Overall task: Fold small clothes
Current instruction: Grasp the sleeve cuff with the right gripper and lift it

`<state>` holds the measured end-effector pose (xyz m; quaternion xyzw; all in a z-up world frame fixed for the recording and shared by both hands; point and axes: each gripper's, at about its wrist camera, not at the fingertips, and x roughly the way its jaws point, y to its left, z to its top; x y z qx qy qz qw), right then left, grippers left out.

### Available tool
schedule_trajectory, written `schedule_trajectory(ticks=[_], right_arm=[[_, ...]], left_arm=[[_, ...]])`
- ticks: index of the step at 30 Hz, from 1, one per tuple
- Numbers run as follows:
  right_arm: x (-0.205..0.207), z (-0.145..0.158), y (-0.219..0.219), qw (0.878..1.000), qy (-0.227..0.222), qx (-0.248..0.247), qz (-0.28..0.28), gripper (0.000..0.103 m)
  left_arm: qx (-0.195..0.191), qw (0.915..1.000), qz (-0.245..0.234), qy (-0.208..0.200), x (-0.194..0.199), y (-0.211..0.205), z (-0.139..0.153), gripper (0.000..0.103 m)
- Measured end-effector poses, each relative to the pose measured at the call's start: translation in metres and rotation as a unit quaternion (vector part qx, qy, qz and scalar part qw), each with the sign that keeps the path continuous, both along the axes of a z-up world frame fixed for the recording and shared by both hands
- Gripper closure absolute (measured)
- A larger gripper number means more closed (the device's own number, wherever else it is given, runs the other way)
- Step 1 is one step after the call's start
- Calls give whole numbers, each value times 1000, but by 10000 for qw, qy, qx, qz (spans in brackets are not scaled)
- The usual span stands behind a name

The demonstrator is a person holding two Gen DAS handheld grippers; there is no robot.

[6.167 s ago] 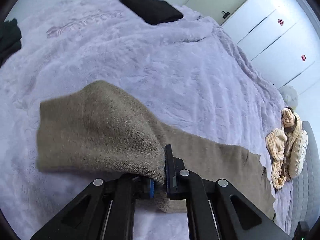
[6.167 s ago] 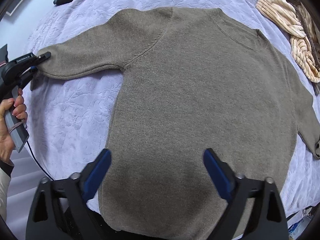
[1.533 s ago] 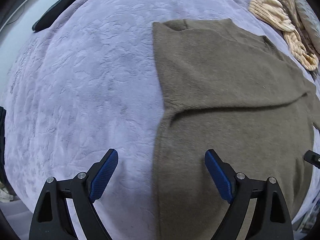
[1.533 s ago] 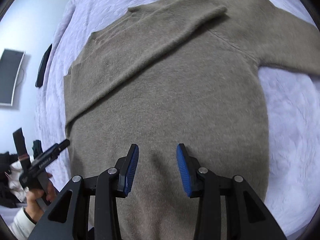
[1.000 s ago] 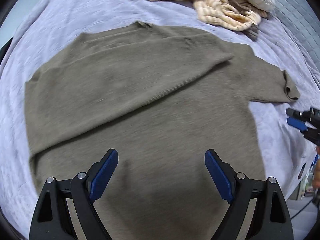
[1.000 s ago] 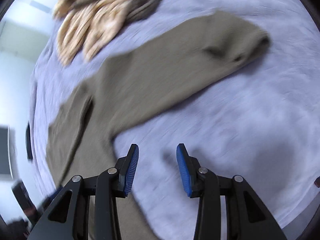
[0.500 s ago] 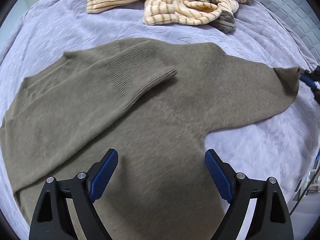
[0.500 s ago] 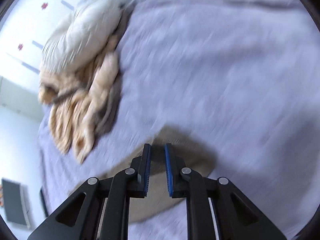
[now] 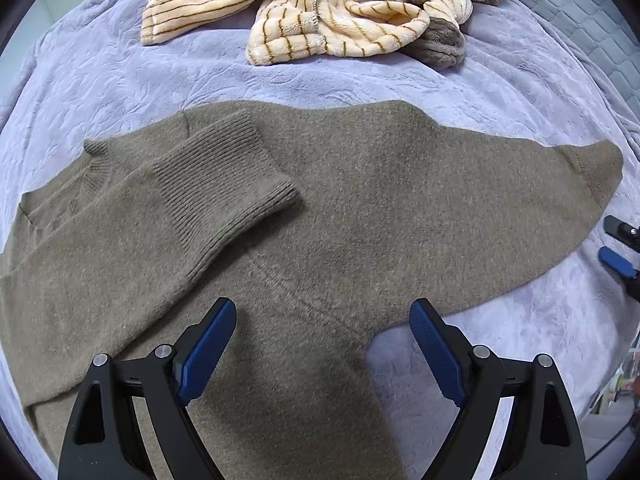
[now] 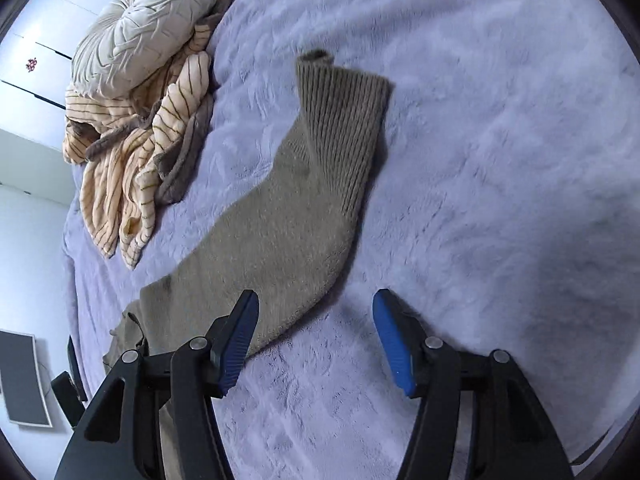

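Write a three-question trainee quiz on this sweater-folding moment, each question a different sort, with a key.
1. True or false: one sleeve of the sweater lies folded across its body.
2. What lies beyond the sweater on the blanket? A) striped fleece clothes B) a laptop C) shoes
3. Fill in: the right gripper holds ____.

Key: 1 true; 2 A; 3 nothing: its jaws have just been opening, and the other sleeve lies flat, outstretched.
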<state>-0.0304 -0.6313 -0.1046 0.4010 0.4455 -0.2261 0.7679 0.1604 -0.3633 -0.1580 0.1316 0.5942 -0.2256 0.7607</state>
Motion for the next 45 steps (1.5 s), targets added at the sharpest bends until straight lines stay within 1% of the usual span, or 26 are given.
schedule_trajectory(ticks=[5,7,8,9,10,11,12,13,15,16,17,19,21,22,23,25,29,33,35,38,42,45], right_arm=[[25,-18,-10,9996,-207,161,-108,39],[33,-24,-14,9994,-216,215,-159,39],[37,-26,-16,9991,-259,265,-181,42],[40,-27,-19,9985,-339,374,-226,48],[42,-28,-22,9973,-461,520,-253,75],[43,-28,-24,9951,-624,722,-274,97],[44,-26,-27,9903,-906,1012,-306,97],[44,-23,-28,9866,-1128,1138,-309,97],[44,-10,-27,9811,-1468,1240,-239,97],[45,-3,-25,9782,-1622,1288,-172,97],[46,3,-23,9755,-1739,1345,-110,97],[51,16,-15,9697,-1971,1441,53,97],[58,28,-4,9661,-2120,1450,262,97],[61,34,1,9653,-2149,1441,352,97],[66,39,9,9643,-2175,1429,482,97],[75,48,24,9639,-2176,1362,708,97],[95,65,60,9627,-2126,1137,1225,97],[116,76,97,9595,-2039,969,1688,97],[128,78,115,9572,-1996,912,1888,97],[149,79,150,9513,-1915,827,2268,97],[178,72,207,9404,-1776,727,2808,97],[197,61,257,9288,-1611,589,3284,97]], left_arm=[[64,10000,11,-66,-1,-8,-3,14],[108,9997,102,-210,-1,-9,0,14],[129,9994,161,-292,-1,-6,3,14],[160,9989,227,-368,0,-5,5,14],[196,9983,313,-453,2,-2,7,14],[215,9978,372,-511,3,2,9,14],[244,9970,439,-587,6,6,11,14],[273,9965,473,-636,8,8,11,14],[384,9959,504,-641,14,8,6,14],[363,9951,681,-614,16,8,3,14],[352,9955,678,-561,17,7,-1,14],[313,9968,551,-489,16,-2,-8,14],[383,9982,326,-339,12,-12,-21,14],[437,9983,244,-286,10,-16,-28,14],[506,9978,222,-365,8,-18,-32,14],[500,9977,206,-403,8,-18,-32,14],[149,9992,303,-210,16,-3,-19,14],[-69,9983,448,-364,18,27,2,14],[-143,9973,540,-476,19,49,12,14],[-124,9953,727,-634,21,91,23,14],[9,9910,1149,-682,23,149,25,14],[149,9854,1537,-716,25,199,23,14]])
